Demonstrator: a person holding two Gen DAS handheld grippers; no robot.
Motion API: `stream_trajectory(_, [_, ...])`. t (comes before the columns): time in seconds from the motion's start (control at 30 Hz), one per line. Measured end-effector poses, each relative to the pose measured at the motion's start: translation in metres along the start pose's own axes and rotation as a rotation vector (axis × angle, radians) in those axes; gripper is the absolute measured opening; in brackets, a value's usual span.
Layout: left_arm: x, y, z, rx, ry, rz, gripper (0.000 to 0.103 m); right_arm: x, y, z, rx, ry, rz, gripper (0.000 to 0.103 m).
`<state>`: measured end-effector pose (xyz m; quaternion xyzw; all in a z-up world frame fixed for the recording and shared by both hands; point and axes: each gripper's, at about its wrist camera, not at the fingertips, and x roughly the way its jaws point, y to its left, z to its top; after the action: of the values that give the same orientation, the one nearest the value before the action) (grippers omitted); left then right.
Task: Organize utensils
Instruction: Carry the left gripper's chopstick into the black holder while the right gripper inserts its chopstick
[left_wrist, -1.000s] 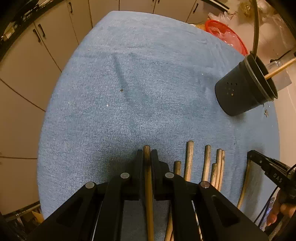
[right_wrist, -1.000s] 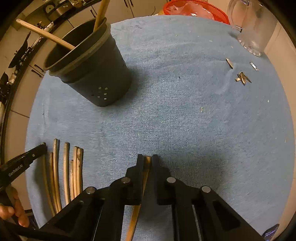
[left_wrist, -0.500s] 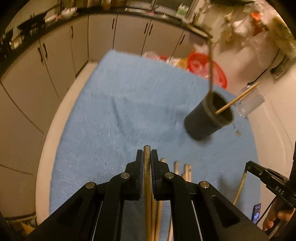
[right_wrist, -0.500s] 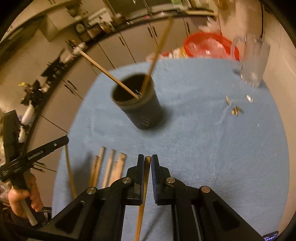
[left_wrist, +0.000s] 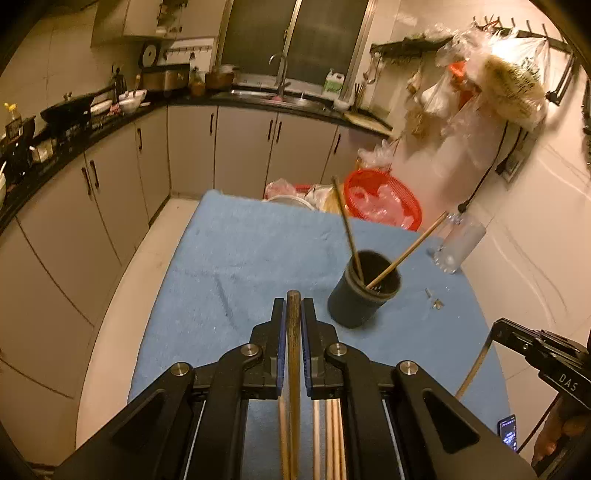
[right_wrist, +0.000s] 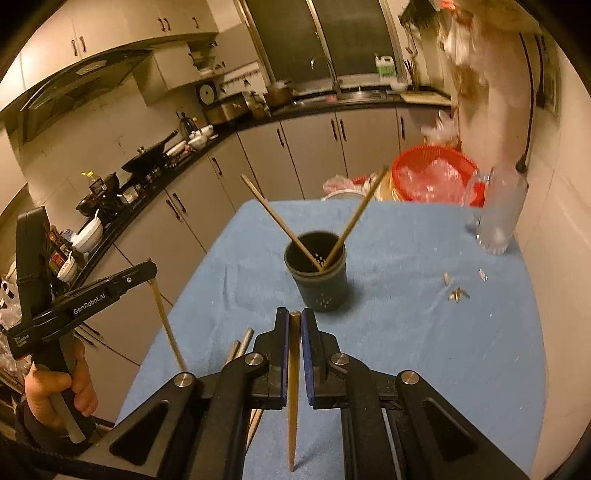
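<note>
blue-clothed tabletop (left_wrist: 236, 258) is lying open frame-left; black cup (right_wrist: 320, 275) mid-frame is holding two chopsticks (right_wrist: 280, 221); left hand-held gripper (left_wrist: 294, 314) and right hand-held gripper (right_wrist: 294, 325) are each clamping one chopstick.

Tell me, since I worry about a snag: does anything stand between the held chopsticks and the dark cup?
Only bare blue cloth lies before the cup. Two chopsticks already lean crossed in its mouth, which could crowd entry.

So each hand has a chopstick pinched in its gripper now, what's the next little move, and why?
Probably carry both over the black holder and tip them in. The left gripper and right gripper each clamp a chopstick, and the holder already has two standing in it.
</note>
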<state>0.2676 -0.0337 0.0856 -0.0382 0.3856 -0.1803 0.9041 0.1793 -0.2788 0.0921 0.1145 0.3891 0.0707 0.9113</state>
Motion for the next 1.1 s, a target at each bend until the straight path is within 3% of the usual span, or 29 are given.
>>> stream_trajectory(0.53, [-0.021,-0.027,0.026,0.029,-0.084,-0.018,0.007,-0.025,0.006,0.041,-0.037,-0.104,-0.025,0.006])
stream_trajectory(1.1, [-0.033,-0.069,0.089,0.080,-0.155,-0.054,0.007,-0.052,0.011,0.099,-0.036,-0.195,-0.039,0.006])
